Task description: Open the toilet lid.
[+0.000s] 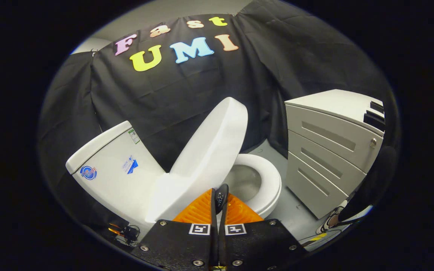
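just ahead of the gripper (217,199), white plastic toilet lid (209,150) raised and tilted toward white ceramic tank (107,169), seat (268,184) and bowl exposed, fingers pressed together on nothing, grey drawer cabinet (326,154) beside the toilet.

The toilet lid (211,146) looks like smooth, slightly glossy plastic, as does the seat (268,184). The tank (111,165) looks like glazed ceramic, smooth and shiny. The drawer cabinet (326,150) has a matt, painted-metal look. The gripper (217,201) fingers (198,210), closed together, have ribbed, rubbery faces.
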Demonstrator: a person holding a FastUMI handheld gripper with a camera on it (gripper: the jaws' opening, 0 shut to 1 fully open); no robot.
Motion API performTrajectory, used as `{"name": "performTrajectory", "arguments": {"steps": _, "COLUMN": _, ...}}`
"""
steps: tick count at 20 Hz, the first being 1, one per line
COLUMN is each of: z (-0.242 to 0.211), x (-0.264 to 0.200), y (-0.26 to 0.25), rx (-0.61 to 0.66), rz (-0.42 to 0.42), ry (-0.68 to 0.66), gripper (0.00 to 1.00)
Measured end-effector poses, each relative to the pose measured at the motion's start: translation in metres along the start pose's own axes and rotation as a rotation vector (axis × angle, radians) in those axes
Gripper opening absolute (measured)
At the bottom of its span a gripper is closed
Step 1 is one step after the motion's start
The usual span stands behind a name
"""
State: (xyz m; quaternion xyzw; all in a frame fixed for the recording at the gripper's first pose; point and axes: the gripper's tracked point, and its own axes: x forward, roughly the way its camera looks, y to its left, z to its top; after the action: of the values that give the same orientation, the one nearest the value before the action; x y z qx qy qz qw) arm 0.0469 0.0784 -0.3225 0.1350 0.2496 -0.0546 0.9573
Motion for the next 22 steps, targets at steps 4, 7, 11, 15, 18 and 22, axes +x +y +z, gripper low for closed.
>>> {"name": "performTrajectory", "arguments": {"steps": 4, "z": 0.006, "x": -0.003, "y": 0.013, "rx": -0.047, "rz": -0.026, "ry": -0.011, "gripper": 0.00}}
{"name": "performTrajectory", "arguments": {"steps": 7, "z": 0.013, "x": -0.007, "y": 0.027, "rx": -0.069, "rz": -0.036, "ry": -0.029, "gripper": 0.00}}
{"name": "performTrajectory", "arguments": {"steps": 11, "z": 0.021, "x": -0.013, "y": 0.046, "rx": -0.182, "rz": -0.054, "ry": -0.035, "gripper": 0.00}}
{"name": "performTrajectory", "arguments": {"steps": 15, "z": 0.032, "x": -0.020, "y": 0.068, "rx": -0.234, "rz": -0.059, "ry": -0.055, "gripper": 0.00}}
{"name": "performTrajectory", "arguments": {"steps": 18, "z": 0.036, "x": -0.022, "y": 0.084, "rx": -0.269, "rz": -0.064, "ry": -0.064, "gripper": 0.00}}
{"name": "performTrajectory", "arguments": {"steps": 22, "z": 0.040, "x": -0.028, "y": 0.108, "rx": -0.293, "rz": -0.047, "ry": -0.088, "gripper": 0.00}}
